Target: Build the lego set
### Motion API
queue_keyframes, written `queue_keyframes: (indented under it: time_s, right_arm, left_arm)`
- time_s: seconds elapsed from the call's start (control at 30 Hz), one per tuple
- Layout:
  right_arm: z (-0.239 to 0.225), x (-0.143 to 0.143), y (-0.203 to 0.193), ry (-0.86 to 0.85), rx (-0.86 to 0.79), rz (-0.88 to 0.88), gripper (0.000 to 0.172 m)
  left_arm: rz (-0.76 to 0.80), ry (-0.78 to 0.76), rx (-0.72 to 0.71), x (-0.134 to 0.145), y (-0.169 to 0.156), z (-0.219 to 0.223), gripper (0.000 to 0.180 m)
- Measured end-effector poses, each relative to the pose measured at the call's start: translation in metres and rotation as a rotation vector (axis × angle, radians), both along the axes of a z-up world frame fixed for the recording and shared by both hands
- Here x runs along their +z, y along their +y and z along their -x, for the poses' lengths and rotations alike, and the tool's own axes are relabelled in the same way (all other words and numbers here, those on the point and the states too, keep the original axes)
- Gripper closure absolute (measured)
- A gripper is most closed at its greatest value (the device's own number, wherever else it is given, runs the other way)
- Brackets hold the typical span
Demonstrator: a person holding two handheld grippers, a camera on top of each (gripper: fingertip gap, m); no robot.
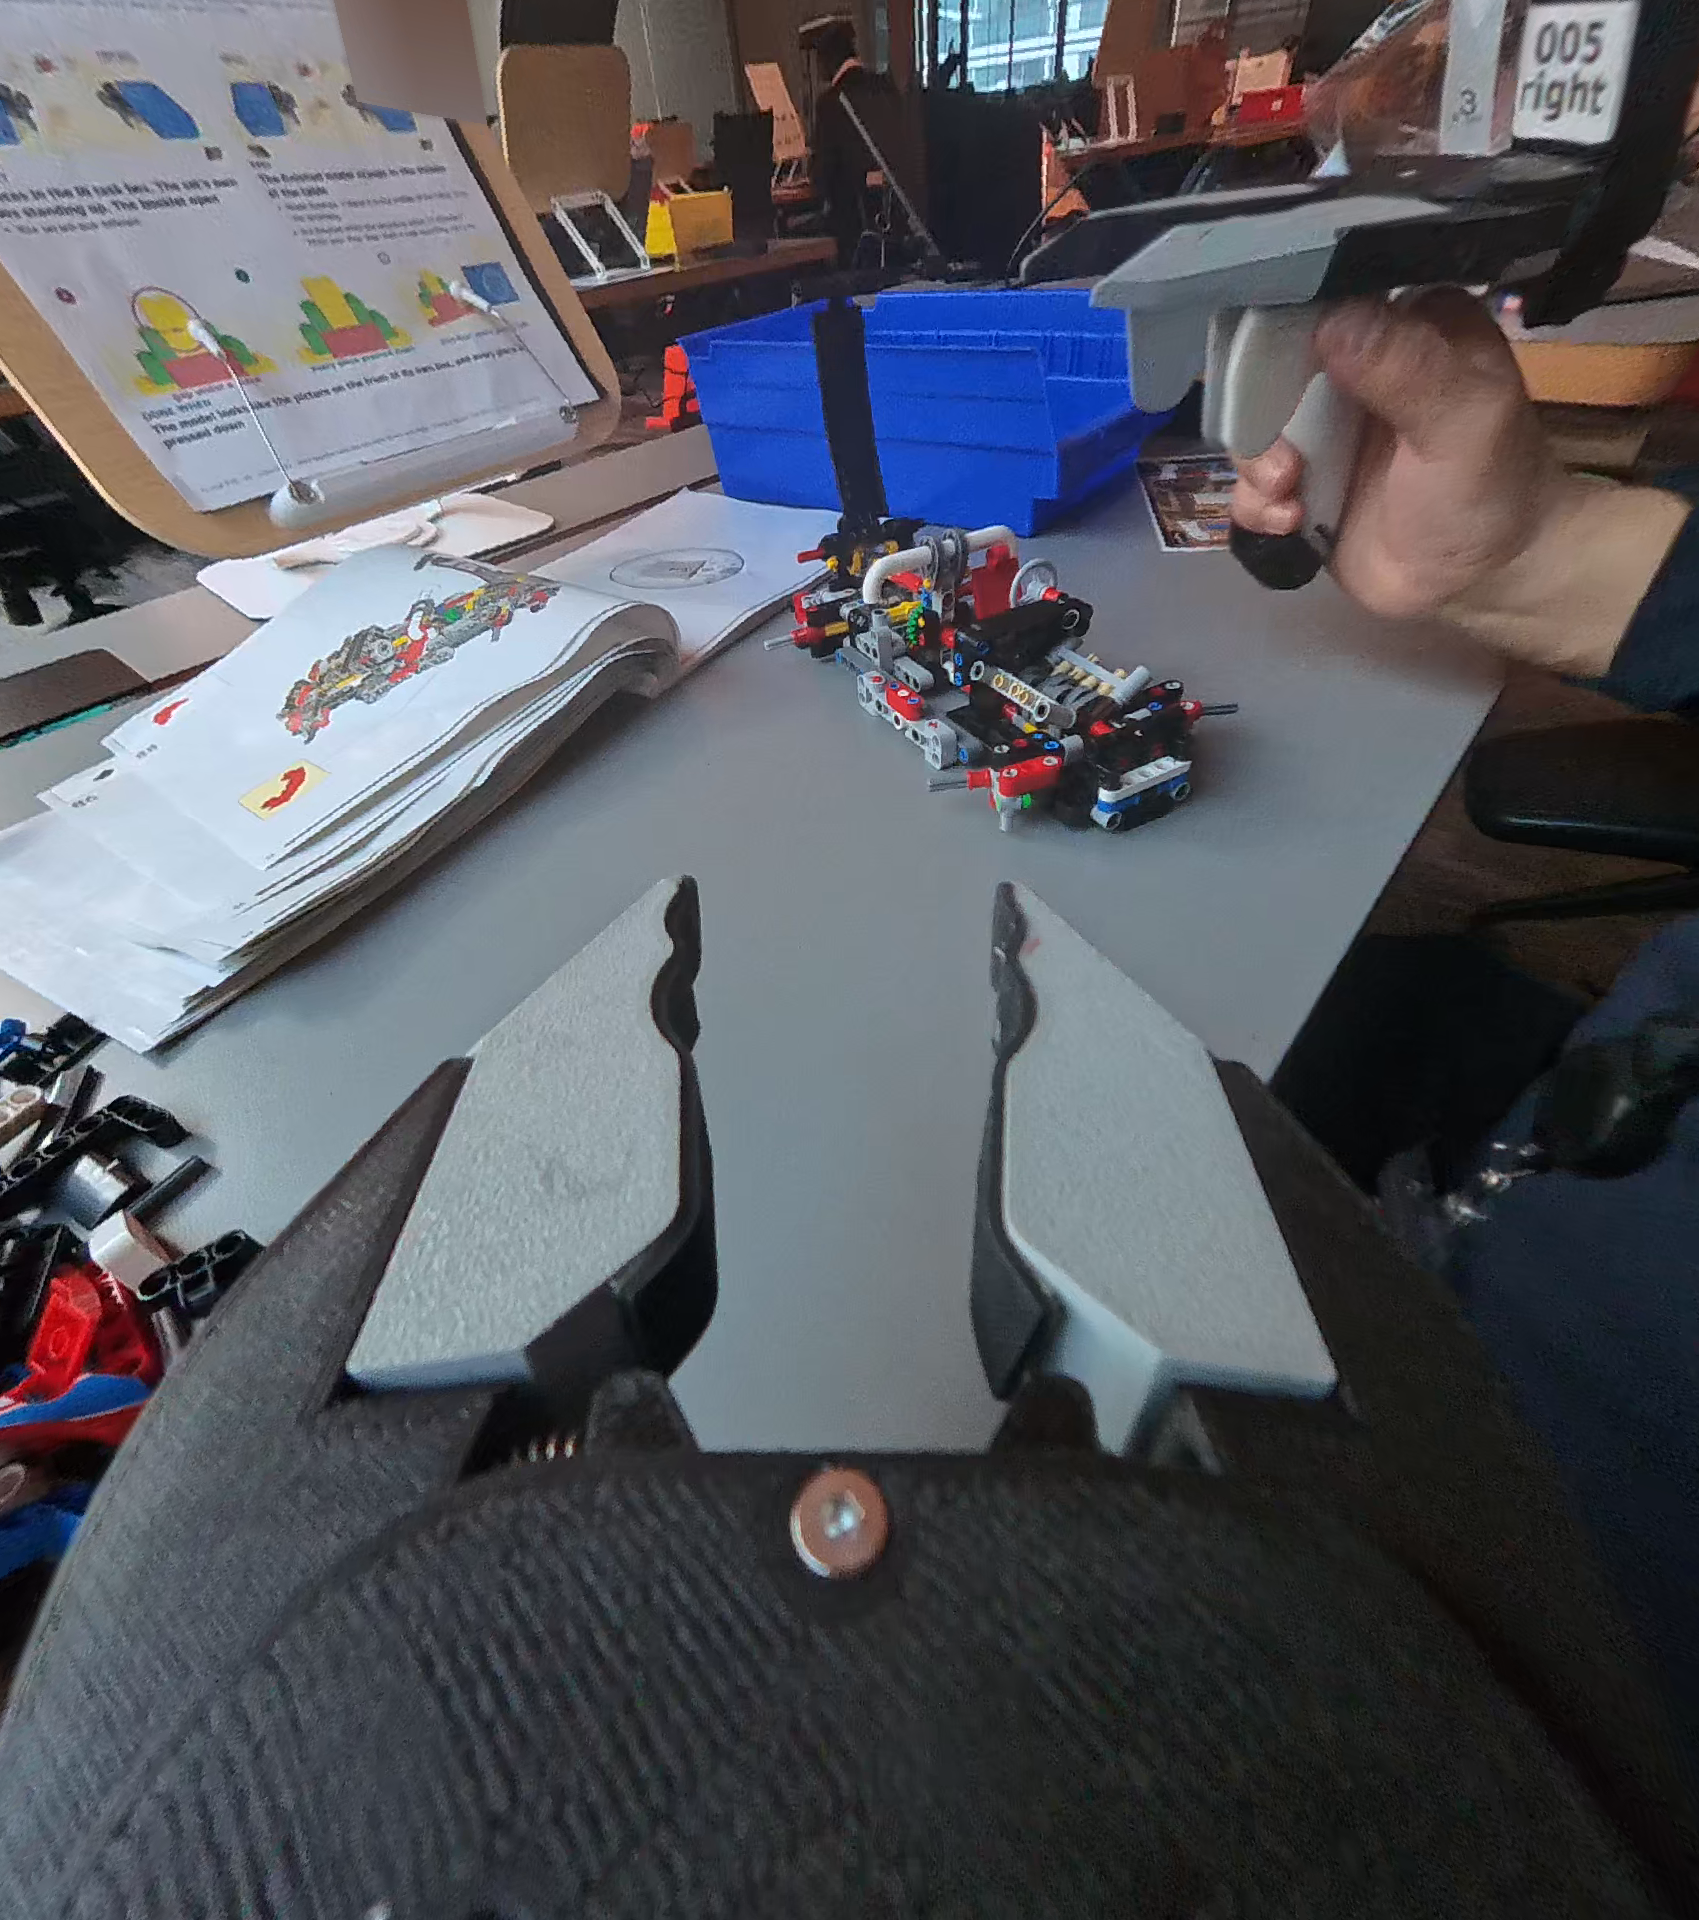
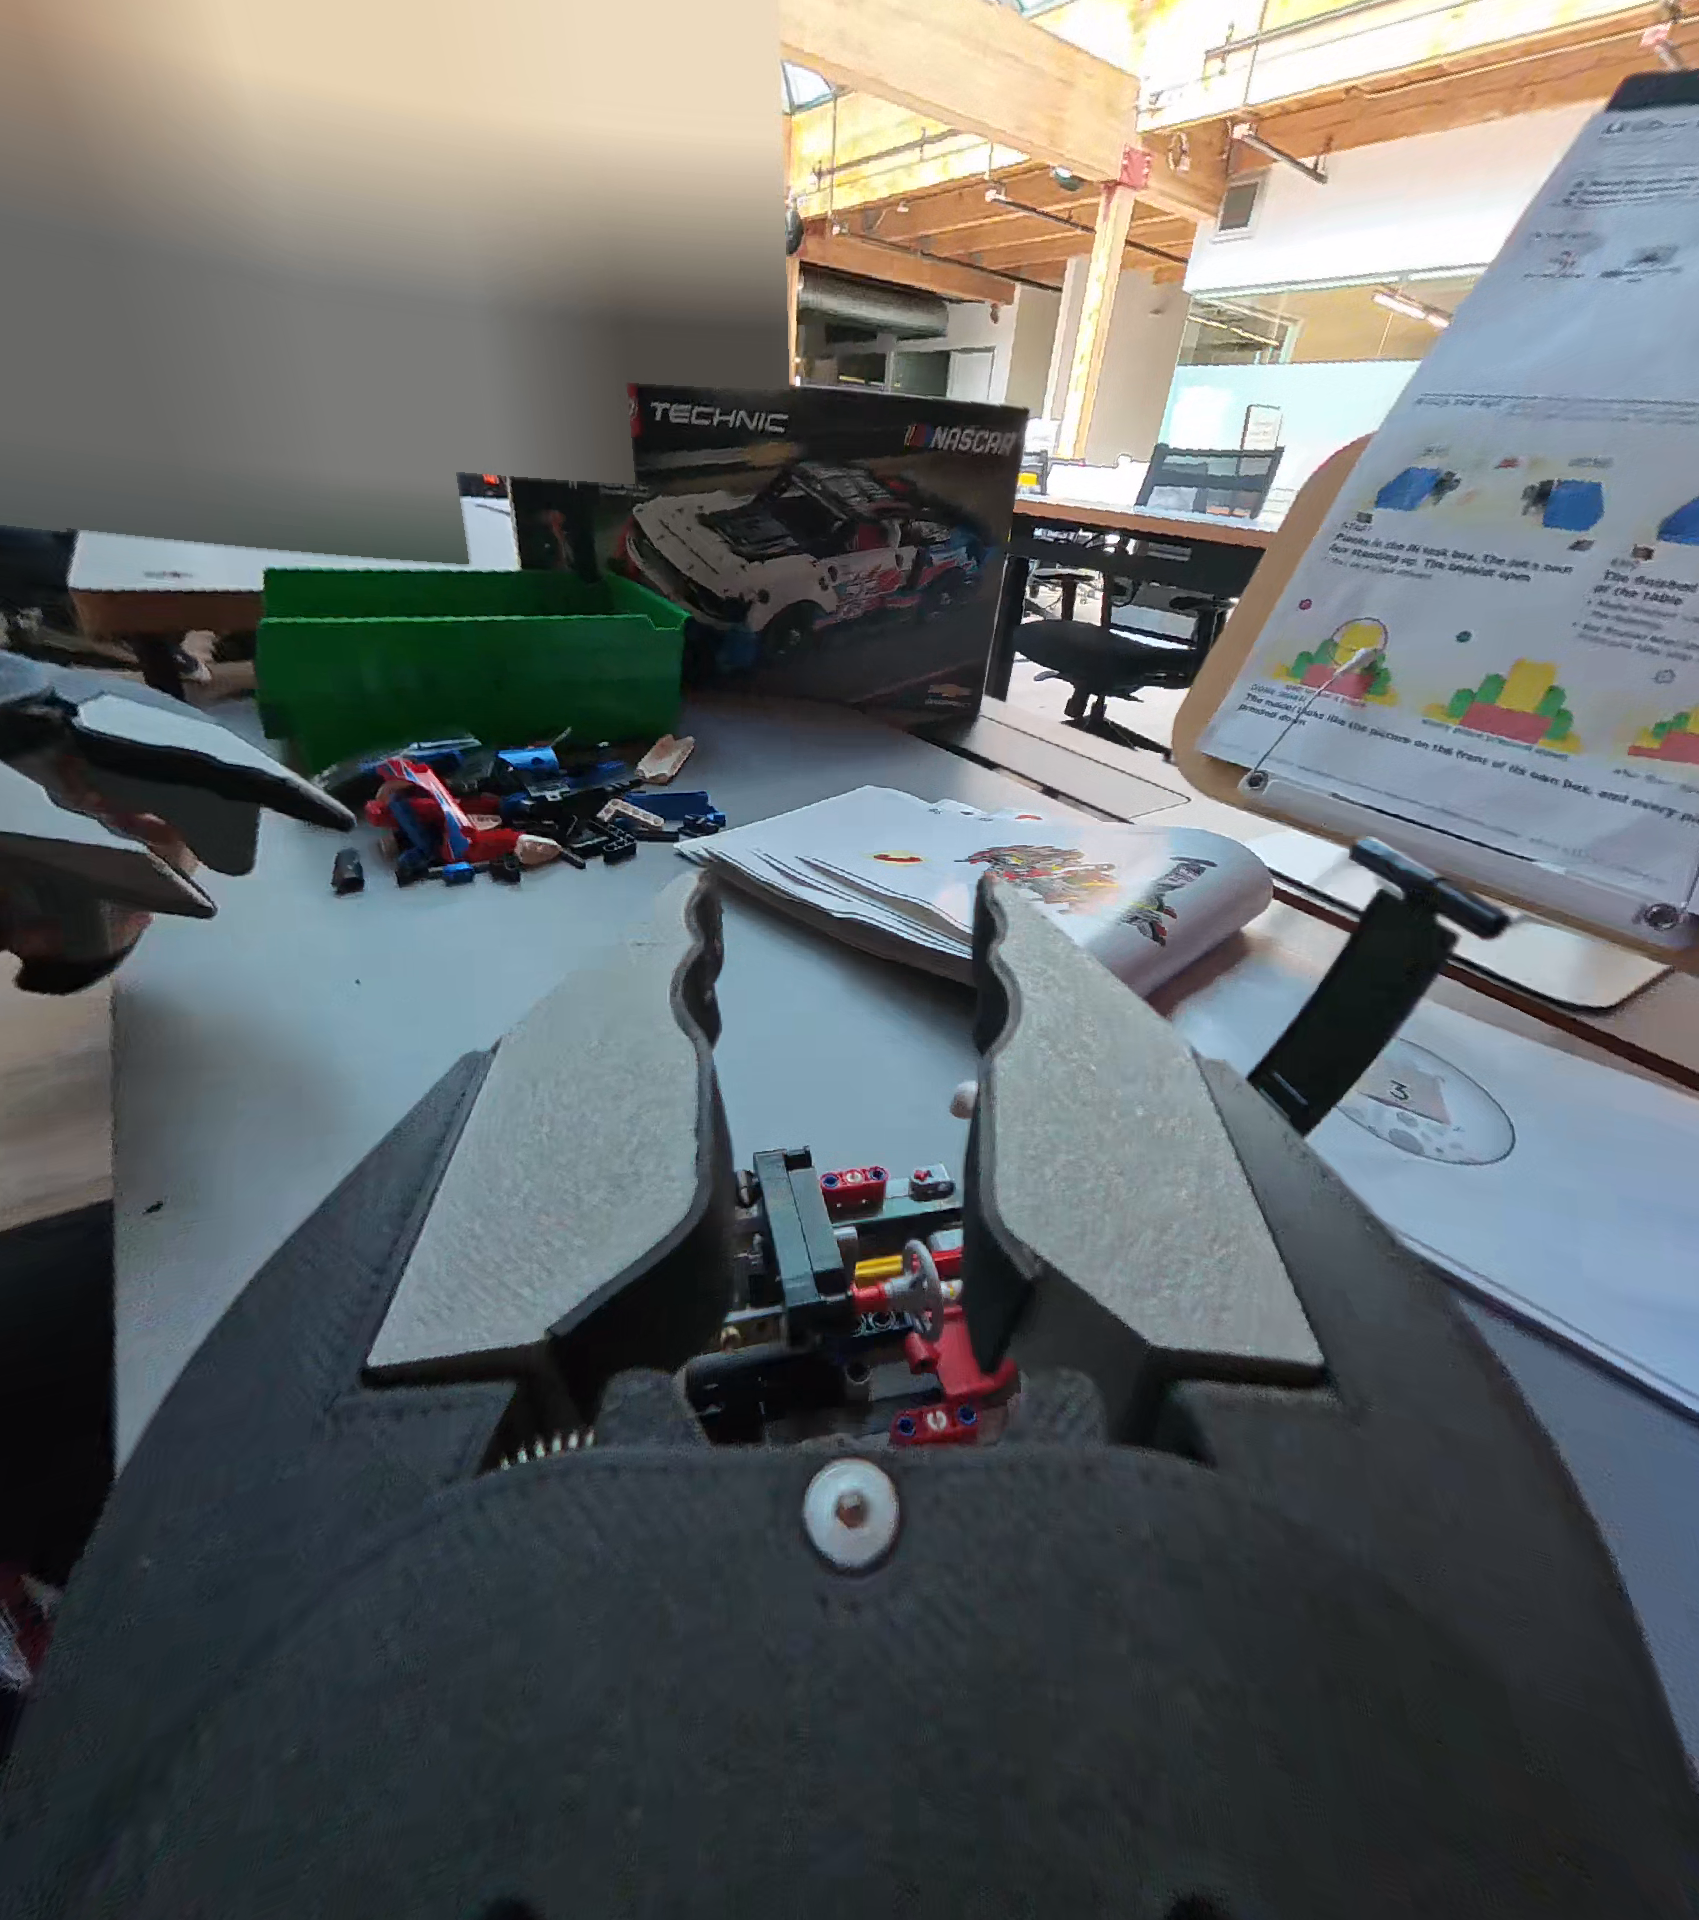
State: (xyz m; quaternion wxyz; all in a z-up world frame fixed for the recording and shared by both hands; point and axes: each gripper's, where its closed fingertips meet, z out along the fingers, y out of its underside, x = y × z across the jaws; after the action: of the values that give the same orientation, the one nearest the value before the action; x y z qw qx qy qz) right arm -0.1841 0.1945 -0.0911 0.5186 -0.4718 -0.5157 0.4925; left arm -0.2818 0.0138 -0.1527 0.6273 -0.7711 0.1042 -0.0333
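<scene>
While the left gripper (image 1: pixel 840 935) hung over bare grey table (image 1: pixel 824 831), its fingers (image 1: pixel 606 1039) stood well apart and gripped nothing. At the far left of its view lay a heap of loose building pieces (image 1: pixel 24 1247) in black, red and blue, and just beyond that an open instruction booklet (image 1: pixel 357 727) lay flat. Behind the booklet leaned a wooden stand with a printed sheet (image 1: pixel 232 260). Near the table's middle sat the part-built toy car chassis (image 1: pixel 990 686), well apart from the left fingertips, with a blue bin (image 1: pixel 928 416) behind it. Farther right, a hand (image 1: pixel 1427 468) held the right gripper (image 2: pixel 840 935) raised above the chassis. In that gripper's own view its fingers (image 2: pixel 1063 1039) were also spread and closed on nothing; the chassis (image 2: pixel 855 1278) showed below, between their bases, untouched by the pads. A green bin (image 2: pixel 460 655) and a car-picture box (image 2: pixel 824 540) stood at the table's far edge.
</scene>
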Motion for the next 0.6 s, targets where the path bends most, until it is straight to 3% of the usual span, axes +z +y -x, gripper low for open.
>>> queue_keyframes:
  time_s: [0.13, 0.3, 0.5, 0.6]
  right_arm:
    - [0.019, -0.008, -0.015, -0.037, 0.032, -0.087, 0.127]
    - [0.020, -0.020, -0.039, -0.149, 0.079, -0.081, 0.128]
    - [-0.057, -0.046, 0.040, -0.218, -0.189, -0.021, 0.125]
    - [-0.078, -0.060, 0.055, -0.187, -0.254, 0.088, 0.123]
  left_arm:
    - [-0.008, 0.090, 0.009, 0.001, 0.011, 0.009, 0.128]
    - [0.046, 0.040, -0.024, -0.011, 0.029, 0.014, 0.130]
    - [0.010, 0.091, -0.079, -0.007, 0.045, 0.013, 0.132]
    - [0.037, 0.094, -0.085, -0.012, 0.057, 0.008, 0.129]
